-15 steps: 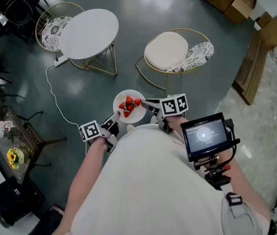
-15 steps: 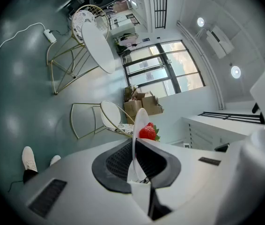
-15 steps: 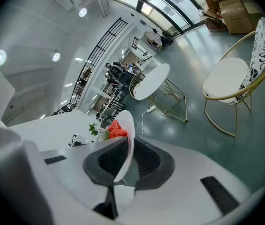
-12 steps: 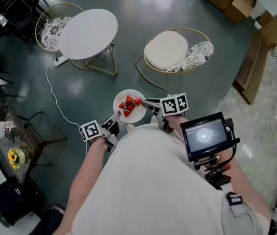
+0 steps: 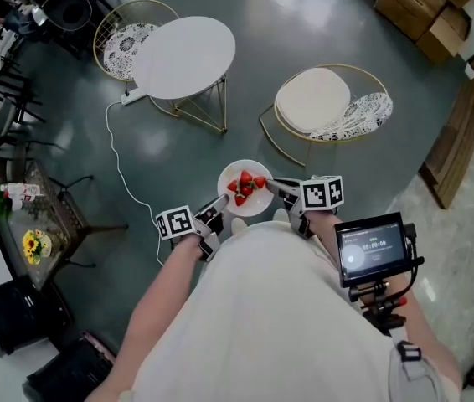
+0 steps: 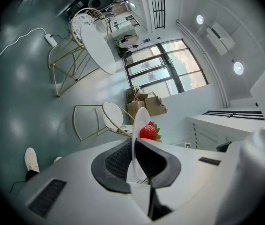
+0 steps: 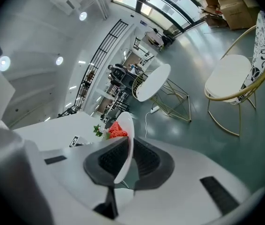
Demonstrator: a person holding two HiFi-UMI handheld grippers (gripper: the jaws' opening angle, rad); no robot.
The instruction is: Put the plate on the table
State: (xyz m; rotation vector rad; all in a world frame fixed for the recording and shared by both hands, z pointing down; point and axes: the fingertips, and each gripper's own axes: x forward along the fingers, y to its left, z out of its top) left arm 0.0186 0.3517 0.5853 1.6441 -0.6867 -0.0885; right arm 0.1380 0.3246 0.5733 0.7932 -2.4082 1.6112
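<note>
A white plate (image 5: 239,203) carrying several strawberries (image 5: 245,184) hangs in the air over the grey-green floor, held from both sides. My left gripper (image 5: 219,204) is shut on its near-left rim, and my right gripper (image 5: 274,185) is shut on its right rim. In the left gripper view the plate (image 6: 139,139) runs edge-on between the jaws with a strawberry (image 6: 148,131) above. The right gripper view shows the plate (image 7: 125,149) the same way, strawberries (image 7: 116,131) at its far end. The round white table (image 5: 184,56) stands farther off, up and to the left.
A gold-wire chair with a cream cushion (image 5: 316,100) stands just beyond the plate on the right. Another patterned chair (image 5: 126,37) sits behind the table. A white cable (image 5: 121,170) trails across the floor. Cardboard boxes (image 5: 425,8) are at the upper right, a flower shelf (image 5: 36,243) at the left.
The whole scene has shifted right and down in the head view, so the table and chairs appear nearer. Both grippers keep their hold on the plate.
</note>
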